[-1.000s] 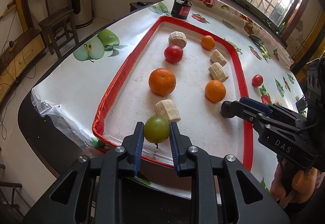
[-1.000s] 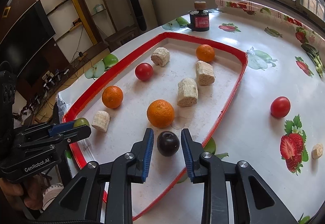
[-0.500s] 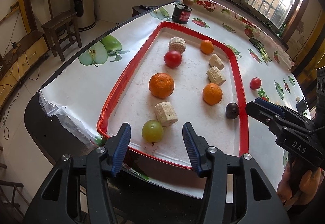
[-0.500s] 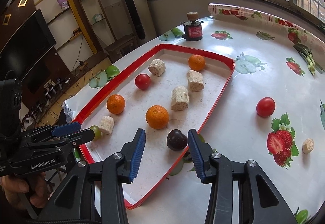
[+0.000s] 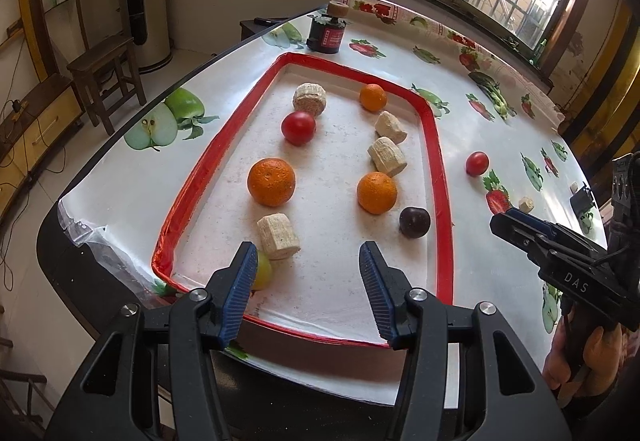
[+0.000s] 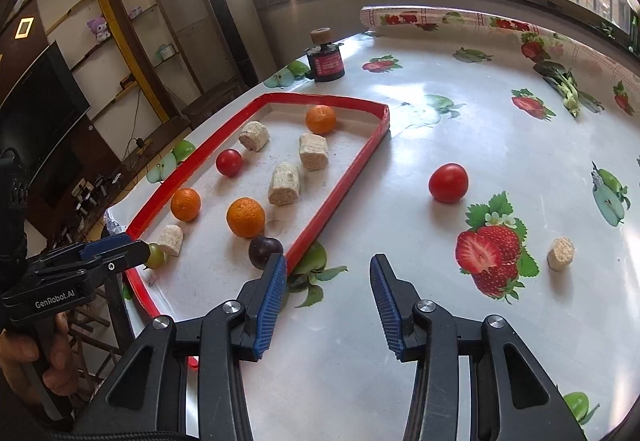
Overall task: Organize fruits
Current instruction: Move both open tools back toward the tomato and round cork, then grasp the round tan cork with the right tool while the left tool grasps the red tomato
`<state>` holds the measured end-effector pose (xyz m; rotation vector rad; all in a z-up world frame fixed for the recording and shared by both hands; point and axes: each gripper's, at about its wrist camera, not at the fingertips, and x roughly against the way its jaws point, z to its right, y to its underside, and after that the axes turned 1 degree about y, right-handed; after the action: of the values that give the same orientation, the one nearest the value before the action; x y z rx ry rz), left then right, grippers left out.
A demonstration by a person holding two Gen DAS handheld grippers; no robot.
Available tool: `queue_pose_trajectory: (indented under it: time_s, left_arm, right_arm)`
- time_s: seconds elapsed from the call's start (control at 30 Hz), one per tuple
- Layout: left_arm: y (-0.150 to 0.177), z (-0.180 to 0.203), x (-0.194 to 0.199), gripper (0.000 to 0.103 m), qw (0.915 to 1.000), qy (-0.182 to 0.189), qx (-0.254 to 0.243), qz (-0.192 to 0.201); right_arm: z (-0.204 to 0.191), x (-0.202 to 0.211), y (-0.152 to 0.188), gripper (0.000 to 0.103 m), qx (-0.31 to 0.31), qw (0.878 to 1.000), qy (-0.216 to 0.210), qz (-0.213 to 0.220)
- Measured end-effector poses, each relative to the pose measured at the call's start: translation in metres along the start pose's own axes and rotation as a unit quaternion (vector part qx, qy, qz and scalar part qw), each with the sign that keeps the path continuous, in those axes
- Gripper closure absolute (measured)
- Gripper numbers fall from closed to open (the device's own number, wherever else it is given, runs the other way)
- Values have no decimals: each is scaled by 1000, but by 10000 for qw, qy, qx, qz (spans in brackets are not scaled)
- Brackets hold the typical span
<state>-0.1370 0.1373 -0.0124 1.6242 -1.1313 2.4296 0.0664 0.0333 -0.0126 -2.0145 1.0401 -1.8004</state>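
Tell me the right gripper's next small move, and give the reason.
Probably swing the right gripper toward the red tomato and centre its open jaws on it. Both grippers are empty, the dark plum and green grape already sit inside the red-rimmed tray, while that tomato lies out on the tablecloth, nearer the right gripper.

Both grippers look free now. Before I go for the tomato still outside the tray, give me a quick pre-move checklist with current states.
1. Right gripper open, holding nothing: ok.
2. Left gripper open, holding nothing: ok.
3. Loose tomato sits alone on the tablecloth, nothing touching it: ok.
4. Dark plum lies inside the red tray, near its rim: ok.
5. Green fruit in the tray, partly hidden by the left finger: ok.
6. Small beige piece outside the tray; fruit or not: cannot tell.
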Motion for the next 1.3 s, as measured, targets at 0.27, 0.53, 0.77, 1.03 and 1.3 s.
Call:
queue_pose_trajectory:
  time_s: [0.27,0.53,0.77,1.03,1.3]
  left_arm:
    - [-9,34,-3,52,9994,204,-280,4]
    - [-25,85,-12,52,9957,520,-763,14]
    - [-38,134,-32,52,9900,762,-1182,-125]
    - [-57,178,-72,52,9839,968,-1448,-406]
    - [-71,200,-123,52,9821,841,-1525,-712]
  right_arm:
    - [39,11,10,58,-323,9992,225,22]
    - [86,23,20,58,-713,9959,555,57]
    - [120,25,21,58,-928,9920,850,95]
    - [147,12,12,58,-944,9878,1238,39]
    - [158,-4,4,59,-926,9873,1290,-60]
